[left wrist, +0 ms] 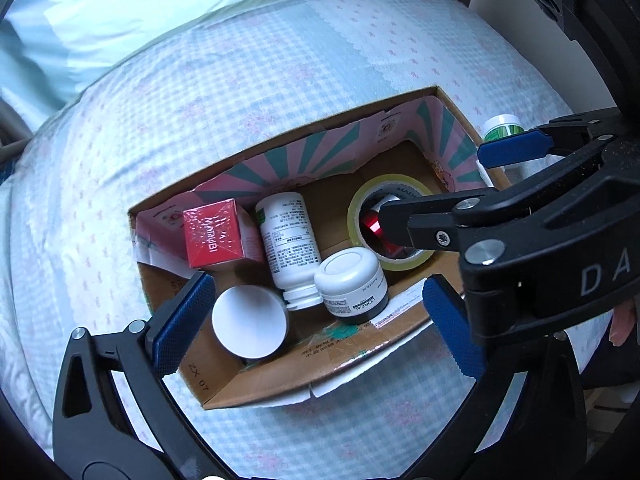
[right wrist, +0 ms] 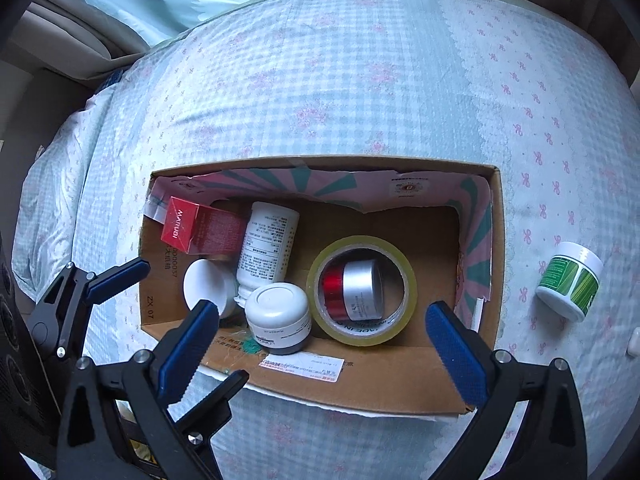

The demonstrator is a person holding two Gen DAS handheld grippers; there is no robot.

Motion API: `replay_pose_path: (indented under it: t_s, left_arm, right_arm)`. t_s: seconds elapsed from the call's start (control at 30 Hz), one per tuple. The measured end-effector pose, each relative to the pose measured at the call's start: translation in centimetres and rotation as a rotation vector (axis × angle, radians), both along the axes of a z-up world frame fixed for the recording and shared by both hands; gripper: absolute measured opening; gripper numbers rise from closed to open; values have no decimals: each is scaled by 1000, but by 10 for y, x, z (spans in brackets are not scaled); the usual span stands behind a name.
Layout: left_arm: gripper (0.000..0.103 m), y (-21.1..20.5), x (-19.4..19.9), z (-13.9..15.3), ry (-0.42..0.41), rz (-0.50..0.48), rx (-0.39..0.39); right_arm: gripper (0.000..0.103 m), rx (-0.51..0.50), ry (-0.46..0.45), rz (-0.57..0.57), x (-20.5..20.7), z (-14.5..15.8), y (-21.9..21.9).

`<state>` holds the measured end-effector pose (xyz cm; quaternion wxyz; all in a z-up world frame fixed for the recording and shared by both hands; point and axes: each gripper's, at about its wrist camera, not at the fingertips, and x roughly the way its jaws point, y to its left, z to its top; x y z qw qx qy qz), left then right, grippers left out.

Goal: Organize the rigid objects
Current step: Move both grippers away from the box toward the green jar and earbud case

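An open cardboard box (right wrist: 360, 390) (left wrist: 276, 390) lies on the bed. In it are a red MARUBI carton (right wrist: 200, 230) (left wrist: 216, 236), a white pill bottle (right wrist: 266, 246) (left wrist: 290, 246), a white L'Oreal jar (right wrist: 279, 318) (left wrist: 352, 282), a round white lid (right wrist: 202, 284) (left wrist: 250, 322) and a tape roll (right wrist: 362, 290) (left wrist: 390, 228) with a red-and-silver jar (right wrist: 354, 290) (left wrist: 372, 224) inside its ring. A green-labelled white jar (right wrist: 570, 280) (left wrist: 502, 126) stands on the bed right of the box. My left gripper (left wrist: 316, 316) and right gripper (right wrist: 326, 344) are open and empty above the box's near edge.
The bed has a pale blue checked cover (right wrist: 340, 80) with pink flowers. A light blue pillow (left wrist: 120, 12) lies at the far side. A small white object (right wrist: 634, 342) sits at the right edge. The right gripper's arm (left wrist: 540, 208) crosses the left wrist view.
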<state>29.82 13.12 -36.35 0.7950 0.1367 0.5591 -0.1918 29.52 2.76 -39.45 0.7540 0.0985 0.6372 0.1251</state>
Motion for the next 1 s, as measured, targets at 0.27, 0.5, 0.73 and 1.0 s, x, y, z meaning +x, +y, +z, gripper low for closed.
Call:
replay_pose_path:
  t_s: [0.27, 0.5, 0.73, 1.0]
  left_arm:
    - [103, -3, -15, 69, -12, 30, -3]
    - [103, -36, -29, 127, -81, 49, 4]
    - [103, -102, -40, 151, -128, -5, -40]
    - [103, -206, -34, 119, -92, -82, -26]
  right_arm:
    - [103, -17, -61, -69, -35, 80, -33]
    - [103, -123, -173, -188, -89, 147, -98]
    - [103, -254, -218, -331, -137, 160, -186]
    - [103, -305, -145, -464, -170, 124, -288]
